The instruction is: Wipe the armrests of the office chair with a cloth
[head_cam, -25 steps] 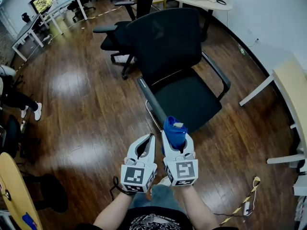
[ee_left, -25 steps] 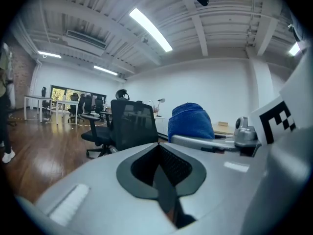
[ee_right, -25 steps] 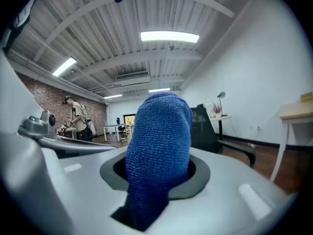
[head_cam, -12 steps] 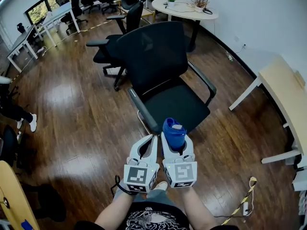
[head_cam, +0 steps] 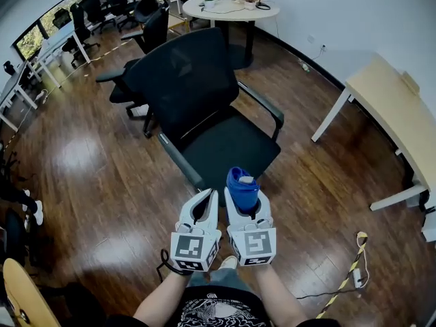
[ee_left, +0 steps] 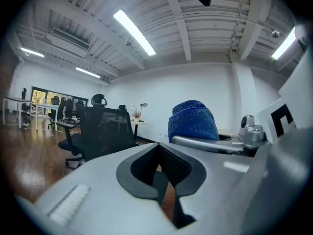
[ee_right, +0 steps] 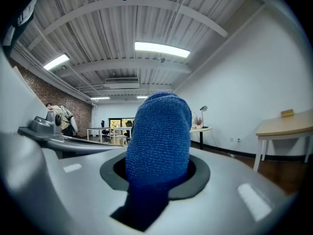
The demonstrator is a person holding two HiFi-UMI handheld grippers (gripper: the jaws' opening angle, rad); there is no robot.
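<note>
A black office chair [head_cam: 204, 107] stands before me on the wood floor, its back toward the far left. Its left armrest [head_cam: 178, 161] runs toward my grippers and its right armrest [head_cam: 262, 107] sits on the far side. My right gripper [head_cam: 242, 191] is shut on a folded blue cloth [head_cam: 242, 186], which fills the right gripper view as a blue cloth [ee_right: 159, 131] standing up from the jaws. My left gripper [head_cam: 203, 201] is beside it, shut and empty, just short of the left armrest's near end. The chair [ee_left: 105, 131] also shows in the left gripper view.
Another black chair [head_cam: 129, 53] stands behind the first. A round white table [head_cam: 225, 9] with a plant is at the back. A light wooden desk [head_cam: 388, 107] lines the right side. A cable and yellow tape [head_cam: 351, 271] lie on the floor at lower right.
The view has shifted so the chair sits further left and lower in the frame. Both grippers stay side by side, the right one still holding the cloth.
</note>
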